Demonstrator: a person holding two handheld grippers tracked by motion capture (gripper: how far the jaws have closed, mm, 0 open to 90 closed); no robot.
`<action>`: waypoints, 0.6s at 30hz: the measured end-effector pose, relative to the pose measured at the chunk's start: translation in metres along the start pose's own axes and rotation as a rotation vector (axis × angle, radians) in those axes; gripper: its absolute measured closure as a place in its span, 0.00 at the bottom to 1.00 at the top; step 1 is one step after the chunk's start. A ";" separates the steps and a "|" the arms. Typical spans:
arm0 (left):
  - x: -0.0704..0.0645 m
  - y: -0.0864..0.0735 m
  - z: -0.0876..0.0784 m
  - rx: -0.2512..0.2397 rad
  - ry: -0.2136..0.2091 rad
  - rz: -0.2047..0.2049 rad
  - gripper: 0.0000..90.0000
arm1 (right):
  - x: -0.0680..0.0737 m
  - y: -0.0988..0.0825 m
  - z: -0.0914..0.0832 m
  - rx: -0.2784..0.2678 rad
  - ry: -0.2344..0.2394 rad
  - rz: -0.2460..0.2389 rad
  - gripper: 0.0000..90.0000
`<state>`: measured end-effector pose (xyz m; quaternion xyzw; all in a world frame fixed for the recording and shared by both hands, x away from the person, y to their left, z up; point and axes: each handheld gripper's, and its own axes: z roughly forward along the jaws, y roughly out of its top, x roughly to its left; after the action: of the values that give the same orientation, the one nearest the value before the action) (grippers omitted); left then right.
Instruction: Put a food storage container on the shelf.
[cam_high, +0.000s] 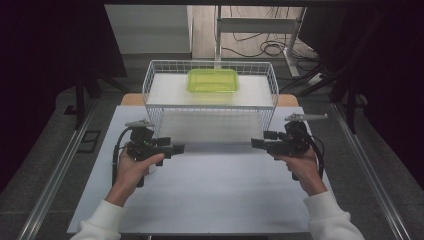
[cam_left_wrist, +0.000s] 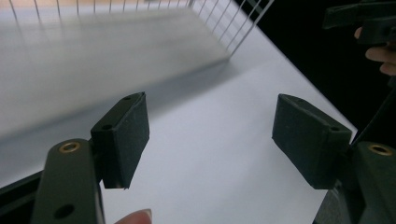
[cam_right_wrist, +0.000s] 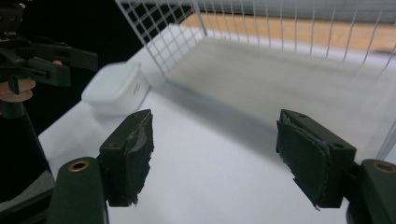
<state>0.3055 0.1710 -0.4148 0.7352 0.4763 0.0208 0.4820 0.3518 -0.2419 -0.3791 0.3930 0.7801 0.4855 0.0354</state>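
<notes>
Nearest the camera, two white sleeves come in over the smooth white table (cam_high: 210, 200), one hand on each gripper. The left gripper (cam_high: 179, 148) and the right gripper (cam_high: 256, 143) lie level and point inward at each other, just in front of the rack (cam_high: 210, 107), with bare table between them. Each is matt black, blocky, with a grey three-cornered plate on top and a cable trailing off.

In the left gripper view the left gripper (cam_left_wrist: 210, 140) has its jaws standing wide, with flat rubbery rectangular pads (cam_left_wrist: 128, 140) and nothing between them. In the right gripper view the right gripper (cam_right_wrist: 215, 158) is equally wide and empty; its pads (cam_right_wrist: 135, 158) are frayed at the edges.

A white box (cam_right_wrist: 116, 87), a rounded-corner plastic rectangle, sits on the table just outside the rack's corner, near the left gripper.

The rack is a white wire grid, a raised shelf with low mesh walls, open underneath. On its top, toward the back middle, rests a green tub (cam_high: 213, 80), translucent plastic, rectangular with rounded corners.
</notes>
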 end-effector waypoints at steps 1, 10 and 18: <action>0.001 -0.006 0.002 0.011 -0.006 -0.006 0.30 | 0.000 -0.007 0.002 0.015 -0.002 0.001 0.31; 0.003 -0.041 0.010 0.067 -0.010 -0.015 0.31 | 0.000 -0.064 0.017 0.104 -0.027 0.032 0.32; 0.005 -0.062 0.018 0.132 0.025 -0.003 0.31 | 0.002 -0.088 0.025 0.166 -0.044 0.013 0.33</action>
<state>0.2755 0.1674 -0.4718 0.7644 0.4836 -0.0024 0.4264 0.3104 -0.2415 -0.4613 0.4103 0.8141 0.4107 0.0164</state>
